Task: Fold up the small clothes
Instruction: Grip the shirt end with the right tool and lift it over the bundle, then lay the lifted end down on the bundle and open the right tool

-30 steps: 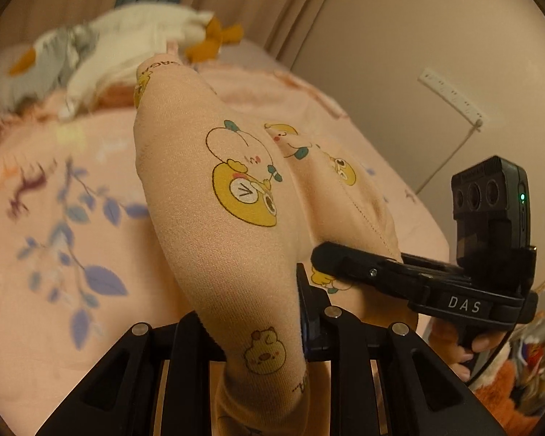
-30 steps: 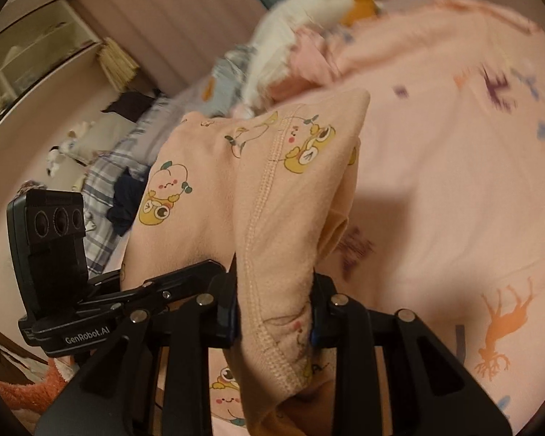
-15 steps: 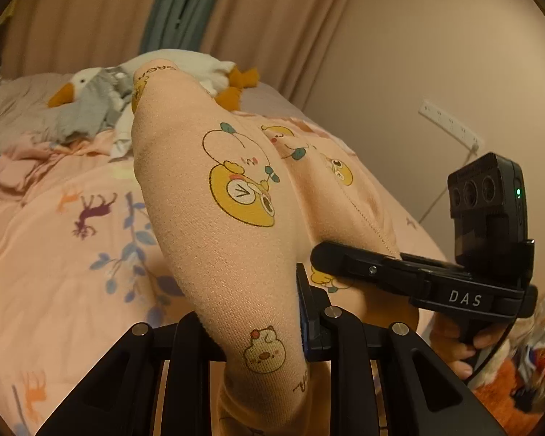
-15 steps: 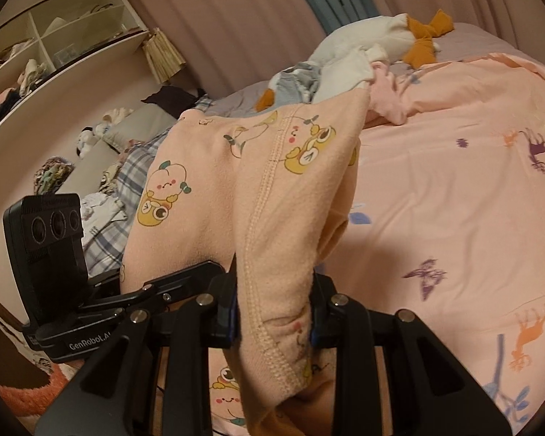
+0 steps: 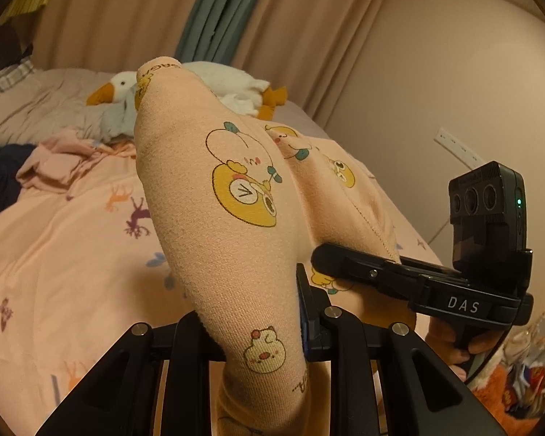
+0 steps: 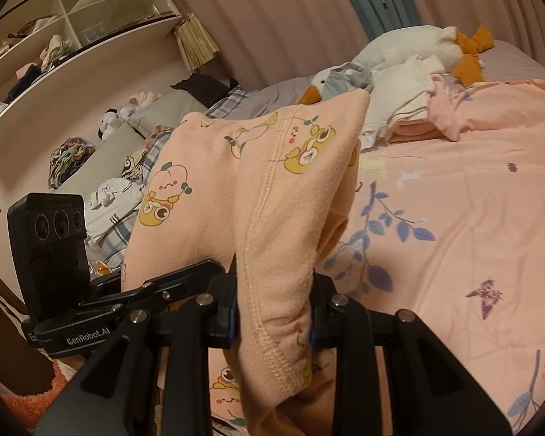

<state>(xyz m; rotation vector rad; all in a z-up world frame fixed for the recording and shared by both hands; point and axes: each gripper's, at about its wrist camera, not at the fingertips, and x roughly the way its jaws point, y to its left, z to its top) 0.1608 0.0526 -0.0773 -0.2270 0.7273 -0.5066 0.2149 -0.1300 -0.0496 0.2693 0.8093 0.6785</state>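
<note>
A small peach garment (image 5: 214, 196) printed with yellow cartoon animals hangs stretched between both grippers above the bed. My left gripper (image 5: 250, 327) is shut on one bunched edge of it; the cloth bulges up over the fingers and hides the left pad. In the right wrist view the same garment (image 6: 272, 189) drapes over my right gripper (image 6: 274, 323), which is shut on a seamed edge. The right gripper (image 5: 410, 276) shows in the left wrist view at the right, held by a hand. The left gripper (image 6: 127, 298) appears at the left of the right wrist view.
The bed carries a pink sheet (image 6: 472, 218) printed with leaves and animals. A plush goose (image 6: 410, 51) and a heap of clothes (image 6: 418, 109) lie at its far end. Shelves (image 6: 54, 36) stand on the left wall, a power strip (image 5: 457, 145) on the right wall.
Both grippers have risen and drawn back from the bed with the garment still held; the view tilted up, bringing the curtains, the goose and the shelves into sight.
</note>
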